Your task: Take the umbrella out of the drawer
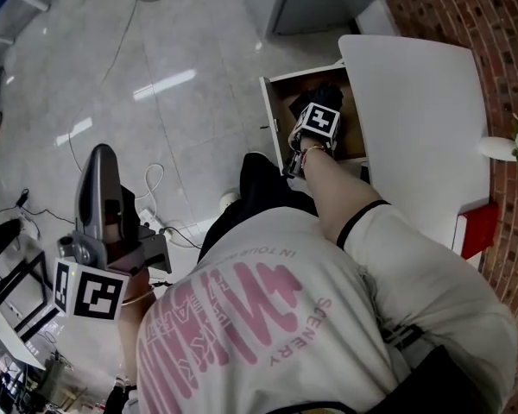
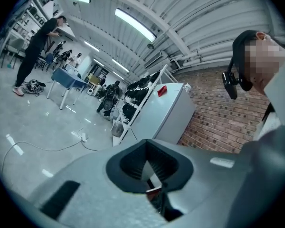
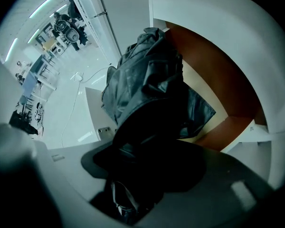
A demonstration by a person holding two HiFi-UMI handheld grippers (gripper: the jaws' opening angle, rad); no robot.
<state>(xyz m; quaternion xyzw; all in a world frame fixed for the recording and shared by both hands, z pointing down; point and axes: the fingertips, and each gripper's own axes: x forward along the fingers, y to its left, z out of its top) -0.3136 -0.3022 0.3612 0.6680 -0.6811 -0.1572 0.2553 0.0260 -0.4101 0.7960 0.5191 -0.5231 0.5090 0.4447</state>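
The black folded umbrella [image 3: 152,89] sits between the 2 jaws of the right gripper [image 1: 318,123], which points straight down over the open drawer [image 1: 272,110]. The jaws stand fairly wide and clamp the bundled fabric. From the right gripper view the crumpled cloth reaches out past the jaws over the drawer's brown inside, towards its front wall. Whether the far end touches the drawer floor cannot be told. In the head view only a bit of black cloth shows beyond the marker cube, near the drawer's back edge.

The drawer is pulled out from a white cabinet [image 1: 423,119] that stands against a brick wall [image 1: 475,7]. A white vase [image 1: 498,148] sits at the right edge of the cabinet top, and a red block [image 1: 476,227] shows by its near right corner.

The left gripper [image 1: 101,153] is held well apart from the drawer, over the grey floor [image 1: 181,41]. Its jaws are closed tip to tip, with nothing between them. A white power strip [image 1: 151,222] lies on the floor just beside it.
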